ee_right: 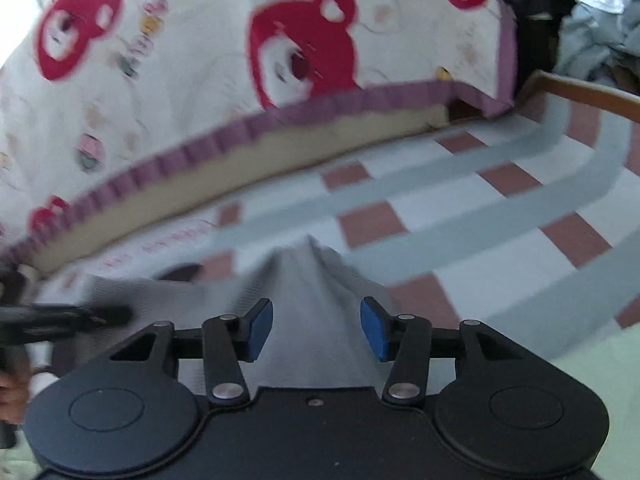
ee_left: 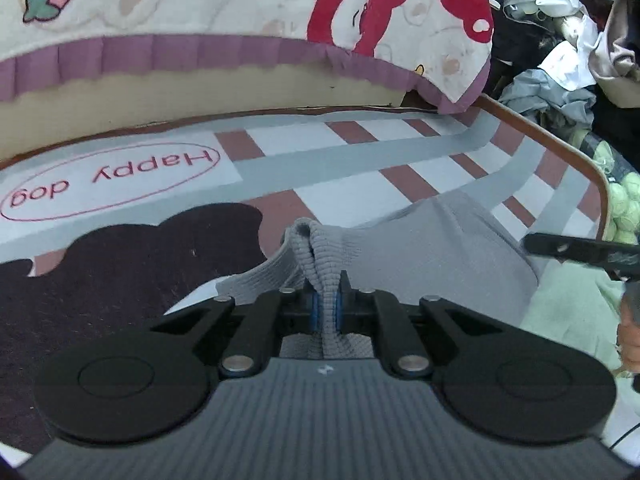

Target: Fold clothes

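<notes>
In the left wrist view, the left gripper [ee_left: 325, 308] is clamping a bunched, ribbed edge of the grey garment [ee_left: 420, 248] between its blue pads, the knit standing up in a fold just ahead of the jaws. The rest of the garment is lying on the checked mat [ee_left: 360, 160], spreading to the right toward a pale green cloth [ee_left: 572, 320], and the other gripper's dark finger is reaching in from the right edge. A heap of unsorted clothes [ee_left: 560, 40] is waiting in the top right corner beyond the mat. In the right wrist view, which is blurred, the right gripper [ee_right: 317, 330] is standing with its jaws apart, the garment [ee_right: 308, 280] rising in a ridge between the pads without either one pressing on it. Judging by this, the fold is only getting started: one edge is gripped, the garment is lying rumpled, not flat or squared, and the heap is yet to be handled.
</notes>
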Motion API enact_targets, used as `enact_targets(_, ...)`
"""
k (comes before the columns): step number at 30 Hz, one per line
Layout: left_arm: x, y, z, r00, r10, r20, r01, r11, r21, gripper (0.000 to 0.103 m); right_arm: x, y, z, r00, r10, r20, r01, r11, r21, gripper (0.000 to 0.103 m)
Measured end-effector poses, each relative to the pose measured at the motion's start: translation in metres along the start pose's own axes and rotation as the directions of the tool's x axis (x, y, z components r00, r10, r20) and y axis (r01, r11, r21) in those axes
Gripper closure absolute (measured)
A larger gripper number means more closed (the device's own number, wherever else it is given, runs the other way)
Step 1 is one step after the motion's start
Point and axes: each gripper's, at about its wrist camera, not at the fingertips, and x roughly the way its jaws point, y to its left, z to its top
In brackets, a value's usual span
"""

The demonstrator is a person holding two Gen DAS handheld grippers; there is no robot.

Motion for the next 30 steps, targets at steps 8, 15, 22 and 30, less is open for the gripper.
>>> enact_targets(8,-0.011,-0.010,-0.012,0.996,0.028,0.086,-0.038,0.992,0.120,0.096,0.066,-0.003,0.030,0.975,0.194,-0.107,-0.191,0.981,0.033,0.084)
enact_targets(15,-0.007,0.009,-0.011,0.997,0.049,0.061,-0.048,0.999,-0.012,0.096,0.065,-0.023,0.031,0.988,0.153,-0.019,-0.148,0.978,0.146,0.097)
enact_targets(22,0.010,0.007,-0.025,0.995,0.102,0.023,-0.102,0.995,0.002,0.094,0.075,-0.006,0.035,0.994,0.088,-0.063,-0.087,0.996,0.021,0.077)
enact_targets(30,0.016,0.026,-0.020,0.998,0.039,0.045,-0.034,0.995,-0.098,0.095,0.110,-0.001,0.050,0.977,0.167,-0.137,-0.159,0.985,0.063,0.089)
